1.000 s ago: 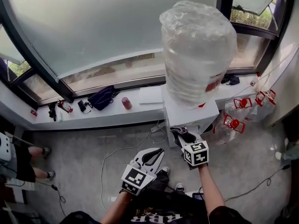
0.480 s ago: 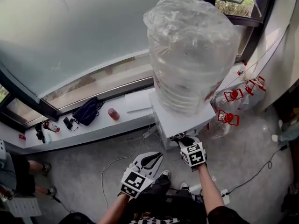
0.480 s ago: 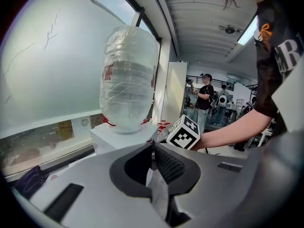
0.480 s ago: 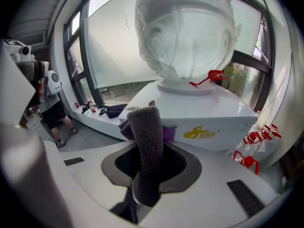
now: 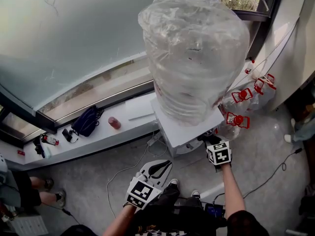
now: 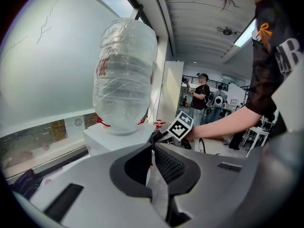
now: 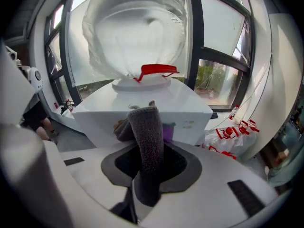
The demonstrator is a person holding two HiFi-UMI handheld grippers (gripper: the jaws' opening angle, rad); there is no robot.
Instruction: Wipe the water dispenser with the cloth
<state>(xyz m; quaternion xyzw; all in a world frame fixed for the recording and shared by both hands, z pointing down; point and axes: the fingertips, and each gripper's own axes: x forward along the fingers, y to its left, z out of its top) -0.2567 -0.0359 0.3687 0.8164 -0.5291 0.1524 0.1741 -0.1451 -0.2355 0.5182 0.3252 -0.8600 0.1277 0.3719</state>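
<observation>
Jaws of our right gripper (image 7: pixel 148 161) pinched the fuzzy dark-grey cloth (image 7: pixel 144 127) for wiping the boxy white water dispenser (image 7: pixel 107 118), left gripper (image 6: pixel 153 151) sat closed, empty.

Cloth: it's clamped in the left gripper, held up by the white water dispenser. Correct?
Not quite: the grey cloth is clamped in the right gripper, not the left, as the right gripper view shows. The left gripper has its fingers together on nothing. The cloth is held up by the white water dispenser, as you said.
</observation>
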